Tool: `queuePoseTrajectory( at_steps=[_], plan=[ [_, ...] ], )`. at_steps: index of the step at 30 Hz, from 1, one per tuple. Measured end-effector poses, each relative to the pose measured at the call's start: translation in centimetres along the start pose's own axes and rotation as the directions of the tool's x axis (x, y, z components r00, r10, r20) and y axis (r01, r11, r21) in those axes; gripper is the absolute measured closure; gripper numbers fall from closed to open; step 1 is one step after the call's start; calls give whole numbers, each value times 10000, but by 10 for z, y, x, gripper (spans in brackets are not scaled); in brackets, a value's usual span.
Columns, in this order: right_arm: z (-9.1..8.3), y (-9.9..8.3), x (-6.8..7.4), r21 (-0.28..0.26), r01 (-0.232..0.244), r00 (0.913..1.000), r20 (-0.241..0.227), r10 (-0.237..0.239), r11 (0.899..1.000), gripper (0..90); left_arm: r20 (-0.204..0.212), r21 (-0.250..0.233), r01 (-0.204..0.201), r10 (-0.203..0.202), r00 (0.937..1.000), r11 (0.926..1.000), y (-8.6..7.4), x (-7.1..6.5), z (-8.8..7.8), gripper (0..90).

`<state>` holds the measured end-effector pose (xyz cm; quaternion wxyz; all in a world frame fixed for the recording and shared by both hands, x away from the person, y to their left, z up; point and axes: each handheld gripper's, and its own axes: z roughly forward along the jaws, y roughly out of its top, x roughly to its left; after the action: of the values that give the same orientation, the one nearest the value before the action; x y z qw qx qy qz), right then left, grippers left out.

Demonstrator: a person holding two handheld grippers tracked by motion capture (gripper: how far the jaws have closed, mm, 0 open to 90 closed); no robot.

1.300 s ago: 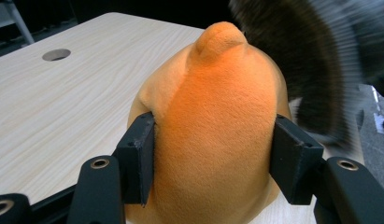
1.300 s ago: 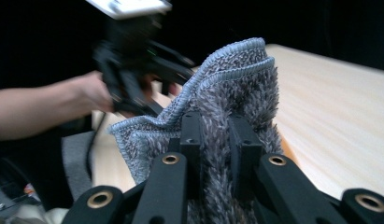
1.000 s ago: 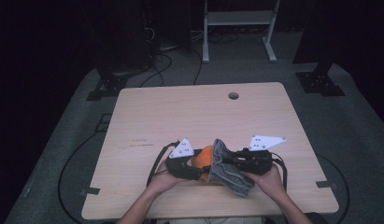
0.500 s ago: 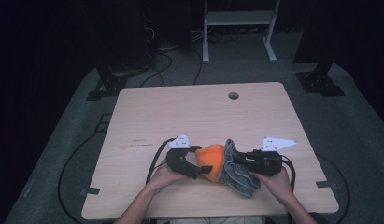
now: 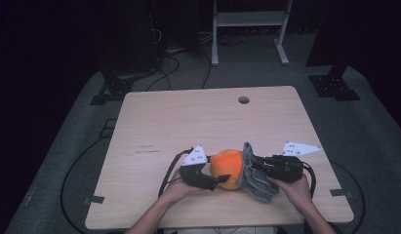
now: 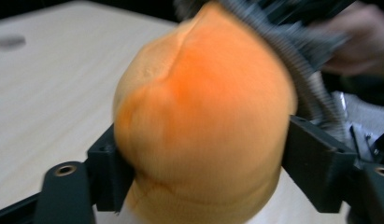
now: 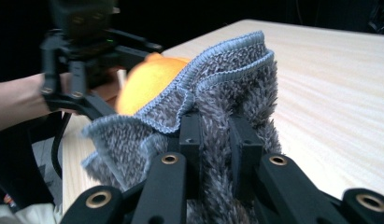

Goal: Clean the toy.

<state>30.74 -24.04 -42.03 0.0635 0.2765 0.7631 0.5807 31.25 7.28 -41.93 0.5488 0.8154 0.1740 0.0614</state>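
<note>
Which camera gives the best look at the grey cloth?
The right gripper view: the grey cloth is close and sharp, pinched in that gripper's jaws. The high view shows it small; the left gripper view catches a blurred edge.

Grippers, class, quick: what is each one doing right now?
Left gripper: fingers have just been closing, pressing both sides of the orange ball.
Right gripper: shut on the grey cloth.
</note>
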Motion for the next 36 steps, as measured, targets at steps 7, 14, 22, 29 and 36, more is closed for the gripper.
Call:
queuePoseTrajectory(
  at_steps=[7, 14, 22, 29, 36],
  plan=[
    [15, 5, 1, 129, -18, 9997, -254, 21, 9999, 775, -531, 462, -48, 72, 9986, 9989, 1, 4, -15, 314],
    [23, 18, 21, 424, 1112, 9937, -210, -1104, 9929, 778, -931, 538, 340, -289, 9952, 9980, -2, 5, -6, 349],
    [42, 39, 41, 823, 2366, 9707, -626, -2319, 9681, 778, -1250, 379, 178, -129, 9921, 9991, -6, -3, 0, 354],
    [21, 30, 7, 840, 1377, 9902, 115, -1392, 9869, 778, -528, 465, -250, 274, 9982, 9986, -5, -4, 0, 297],
    [14, 26, 13, 955, 1345, 9908, -314, -1320, 9863, 779, -432, 507, -990, 1012, 9939, 9938, -8, -12, 7, 343]
  ],
)
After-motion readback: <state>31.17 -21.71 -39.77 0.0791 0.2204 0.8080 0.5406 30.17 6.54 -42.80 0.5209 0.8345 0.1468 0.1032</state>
